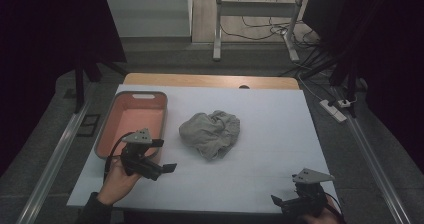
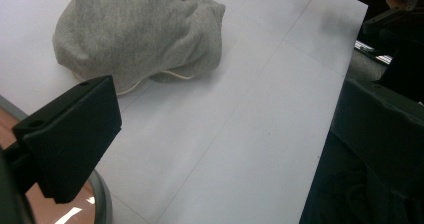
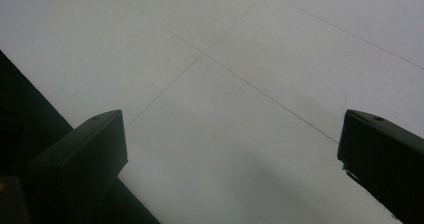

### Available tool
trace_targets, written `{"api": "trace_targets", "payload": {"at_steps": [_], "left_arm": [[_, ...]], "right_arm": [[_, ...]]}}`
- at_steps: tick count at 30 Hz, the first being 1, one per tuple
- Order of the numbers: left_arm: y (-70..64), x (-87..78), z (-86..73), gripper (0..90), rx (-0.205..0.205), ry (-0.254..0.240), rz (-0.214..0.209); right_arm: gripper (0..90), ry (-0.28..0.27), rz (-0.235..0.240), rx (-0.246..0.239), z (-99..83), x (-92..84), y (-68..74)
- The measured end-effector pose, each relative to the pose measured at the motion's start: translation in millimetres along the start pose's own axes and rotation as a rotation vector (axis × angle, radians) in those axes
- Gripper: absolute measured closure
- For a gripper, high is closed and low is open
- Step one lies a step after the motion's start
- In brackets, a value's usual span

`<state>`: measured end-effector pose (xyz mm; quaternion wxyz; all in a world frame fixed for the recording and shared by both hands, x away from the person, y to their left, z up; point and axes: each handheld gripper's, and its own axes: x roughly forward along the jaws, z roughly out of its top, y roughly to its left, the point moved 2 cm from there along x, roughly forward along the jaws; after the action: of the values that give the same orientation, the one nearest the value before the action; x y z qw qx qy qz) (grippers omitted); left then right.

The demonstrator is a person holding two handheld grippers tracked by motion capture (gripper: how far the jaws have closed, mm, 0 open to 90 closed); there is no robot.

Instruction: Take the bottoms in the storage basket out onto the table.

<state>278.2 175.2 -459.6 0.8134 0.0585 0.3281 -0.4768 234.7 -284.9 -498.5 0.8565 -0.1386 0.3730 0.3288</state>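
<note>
Right gripper (image 1: 278, 200): near table edge, at the right, jaws spread wide over bare white table cover (image 1: 270, 134), holding nothing. Left gripper (image 1: 170, 167): near left, beside the tray (image 1: 110, 129), jaws apart and empty. Crumpled grey cloth (image 1: 211, 133): mid-table, farther off, just right of the tray, untouched.
</note>
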Motion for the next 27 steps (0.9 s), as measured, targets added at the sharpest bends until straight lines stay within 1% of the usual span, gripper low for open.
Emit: {"api": "trace_targets", "payload": {"at_steps": [8,14,17,27], "left_arm": [[-3.6,-5.2,-6.3,0.0,0.003,0.001,0.017],[-3.6,-10.7,-10.7,0.0,-0.012,-0.015,0.022],[-3.4,-12.5,-13.2,0.0,-0.019,-0.023,0.030],[-3.6,-18.2,-23.7,0.0,-0.026,-0.029,0.060]], "right_arm": [[0.0,0.001,-0.001,0.000,0.0,0.2,0.1],[0.0,0.002,0.000,-0.001,0.0,0.2,0.2],[0.0,0.002,-0.001,-0.001,0.1,0.3,0.2],[0.0,0.003,-0.002,-0.001,0.1,0.3,0.2]]}}
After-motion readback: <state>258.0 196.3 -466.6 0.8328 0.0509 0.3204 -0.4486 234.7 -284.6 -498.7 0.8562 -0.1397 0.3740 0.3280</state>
